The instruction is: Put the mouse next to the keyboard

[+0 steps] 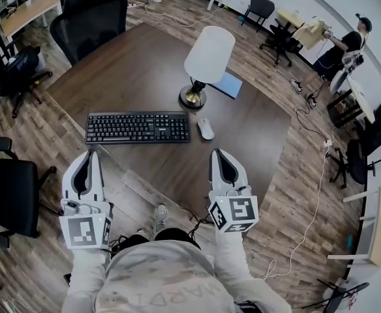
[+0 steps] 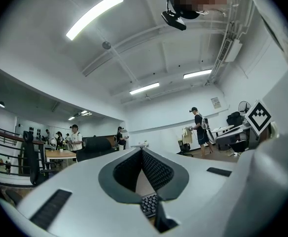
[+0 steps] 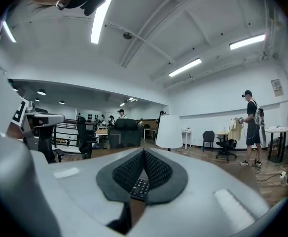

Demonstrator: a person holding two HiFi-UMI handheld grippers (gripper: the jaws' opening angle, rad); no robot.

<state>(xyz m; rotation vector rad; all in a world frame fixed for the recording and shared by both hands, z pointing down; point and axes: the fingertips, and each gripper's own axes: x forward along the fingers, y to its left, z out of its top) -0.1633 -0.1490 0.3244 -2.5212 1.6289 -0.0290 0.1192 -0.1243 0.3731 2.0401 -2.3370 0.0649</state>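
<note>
The left hand-held gripper [image 1: 89, 154] has its two jaws pressed together at the tips, with nothing between them. In the left gripper view only a narrow opening shows behind the closed tips, and a bit of the keyboard [image 1: 138, 128] can be seen through it. The right hand-held gripper [image 1: 220, 153] is also pressed together and holds nothing. Its own view shows the ribbed pads [image 3: 154, 171] meeting at a point.

Both hand-held grippers hover side by side over the near edge of the dark brown desk [image 1: 145, 70]. They point away from the person and touch nothing. The left one is in front of the keyboard's left end. The right one is just past the keyboard's right end and in line with the mouse [image 1: 205, 128].

The black keyboard lies flat across the middle of the desk. The white mouse lies on the desk just beside the keyboard's right end, with a small gap between them. It is well ahead of the right hand-held gripper.

Right behind the mouse stands a lamp [image 1: 207, 60] with a white shade and a round base. A blue pad [image 1: 229, 85] lies beside the lamp. A black office chair [image 1: 92, 15] stands at the far side of the desk. A person [image 1: 347, 44] stands at another table far off to the right.
</note>
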